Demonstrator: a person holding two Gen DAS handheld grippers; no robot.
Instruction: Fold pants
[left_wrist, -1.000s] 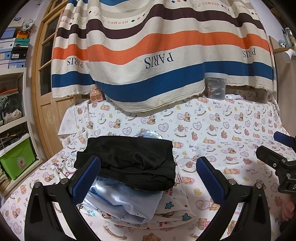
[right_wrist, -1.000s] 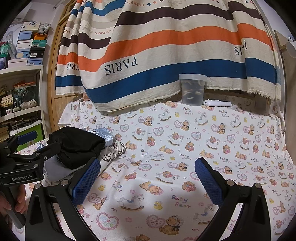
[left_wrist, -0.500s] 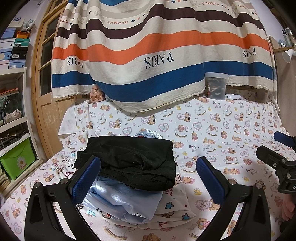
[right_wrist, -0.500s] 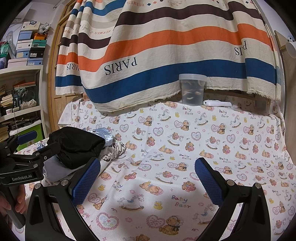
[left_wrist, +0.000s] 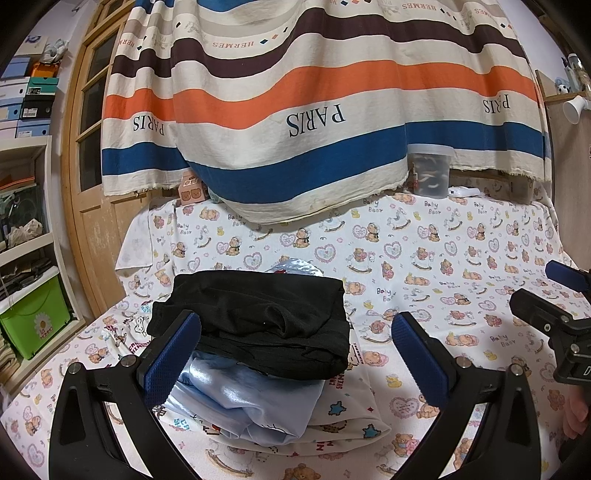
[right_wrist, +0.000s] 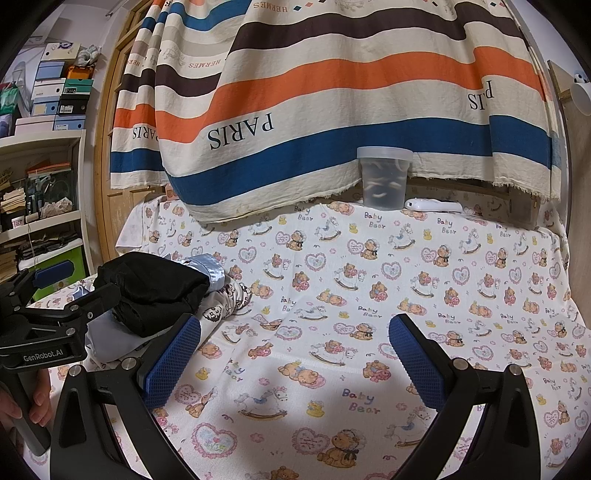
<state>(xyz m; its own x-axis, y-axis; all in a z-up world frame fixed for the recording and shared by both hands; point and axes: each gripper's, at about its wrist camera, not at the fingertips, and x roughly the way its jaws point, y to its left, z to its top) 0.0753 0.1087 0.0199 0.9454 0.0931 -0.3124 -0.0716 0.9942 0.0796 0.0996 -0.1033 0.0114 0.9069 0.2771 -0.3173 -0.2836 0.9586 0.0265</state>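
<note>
Two grippers were held over a bed with a bear sheet (right_wrist: 332, 295). The left gripper (left_wrist: 295, 354) had its jaws spread wide, and nothing was between them but the pile of clothes behind. The right gripper (right_wrist: 293, 360) also had its jaws spread wide, over bare sheet, holding nothing.

The black pants (left_wrist: 255, 325) lay folded on top of a pile of clothes. Under them was a shiny light blue cloth (left_wrist: 240, 398), and under that a white cloth with little pictures (left_wrist: 343, 417). In the left view the pile sat near, a bit left of the middle, just past the left blue pad. In the right view the pants (right_wrist: 155, 288) were at the left, next to the left gripper's black frame (right_wrist: 44, 332). A hand (right_wrist: 22, 406) held that frame's grip.

At the far side hung a big striped cloth (right_wrist: 332, 92) with orange, blue and brown bands and the word PARIS. A clear tub (right_wrist: 384, 177) stood far right of the middle, with a white thing (right_wrist: 432, 205) lying just beside it. Shelves with boxes (right_wrist: 48, 99) were at the far left, and a green bin (left_wrist: 33, 317) sat low down there.
</note>
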